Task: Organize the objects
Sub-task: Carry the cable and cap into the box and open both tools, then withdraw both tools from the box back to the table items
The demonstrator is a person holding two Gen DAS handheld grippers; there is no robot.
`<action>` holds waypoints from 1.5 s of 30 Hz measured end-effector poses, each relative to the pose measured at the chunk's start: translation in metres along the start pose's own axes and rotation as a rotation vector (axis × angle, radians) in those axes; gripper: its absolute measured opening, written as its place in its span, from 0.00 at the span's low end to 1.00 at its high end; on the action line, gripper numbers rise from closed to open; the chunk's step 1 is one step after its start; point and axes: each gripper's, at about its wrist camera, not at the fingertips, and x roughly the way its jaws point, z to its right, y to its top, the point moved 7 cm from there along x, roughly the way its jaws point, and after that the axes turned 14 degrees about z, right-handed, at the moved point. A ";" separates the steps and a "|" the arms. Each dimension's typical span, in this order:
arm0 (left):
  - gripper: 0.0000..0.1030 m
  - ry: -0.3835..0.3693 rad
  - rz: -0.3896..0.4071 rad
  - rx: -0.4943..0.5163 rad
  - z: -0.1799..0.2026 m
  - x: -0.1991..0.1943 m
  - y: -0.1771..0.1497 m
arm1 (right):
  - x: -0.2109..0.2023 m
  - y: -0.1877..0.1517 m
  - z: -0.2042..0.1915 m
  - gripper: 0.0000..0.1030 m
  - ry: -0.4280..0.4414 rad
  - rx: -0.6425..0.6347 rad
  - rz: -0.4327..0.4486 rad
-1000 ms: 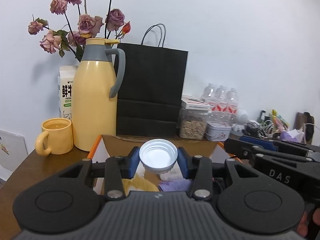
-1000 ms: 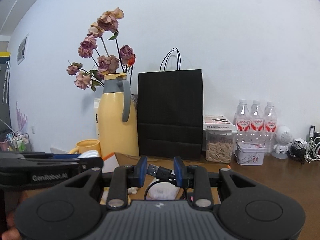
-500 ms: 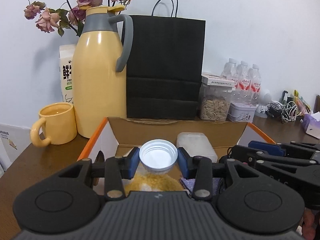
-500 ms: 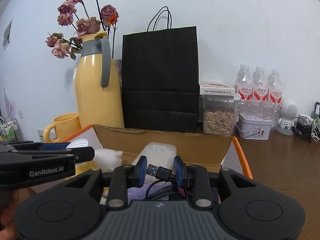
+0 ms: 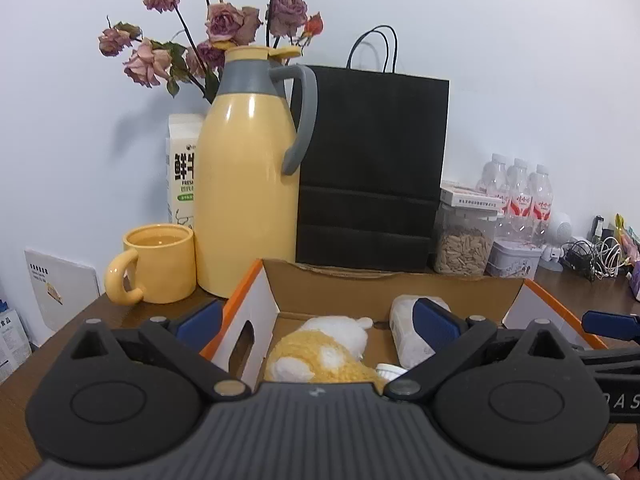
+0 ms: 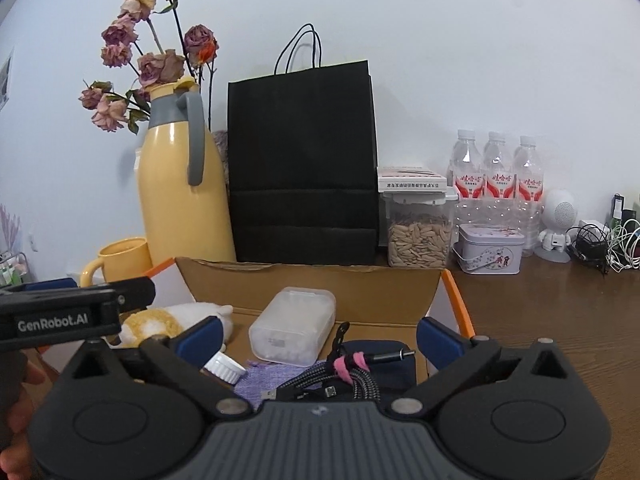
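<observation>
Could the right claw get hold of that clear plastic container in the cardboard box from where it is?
Probably yes. The right claw stands wide open with nothing between its pads, and the clear plastic container lies just ahead in the cardboard box, its top uncovered. Only the bundled cable lies nearer, low under the claw.

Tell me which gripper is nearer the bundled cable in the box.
Right. The right gripper hangs open directly over the bundled cable; the left gripper, also open, is off to its left above the plush toy.
</observation>
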 end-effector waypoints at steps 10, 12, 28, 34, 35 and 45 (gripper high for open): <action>1.00 -0.027 0.037 -0.030 -0.002 -0.021 0.010 | -0.019 0.009 0.003 1.00 0.006 0.017 0.034; 1.00 -0.040 0.035 -0.037 -0.002 -0.027 0.011 | -0.027 0.010 0.005 1.00 0.008 0.016 0.045; 1.00 -0.101 0.026 0.001 -0.013 -0.088 -0.004 | -0.077 -0.005 0.011 1.00 0.021 -0.016 0.034; 1.00 -0.115 0.001 0.028 -0.013 -0.102 -0.014 | -0.093 -0.018 0.009 1.00 0.021 -0.034 0.003; 1.00 -0.115 -0.006 0.030 -0.014 -0.104 -0.016 | -0.096 -0.020 0.009 1.00 0.020 -0.035 -0.004; 1.00 -0.088 -0.067 0.015 -0.029 -0.119 -0.034 | -0.120 -0.038 0.015 1.00 0.023 -0.045 -0.079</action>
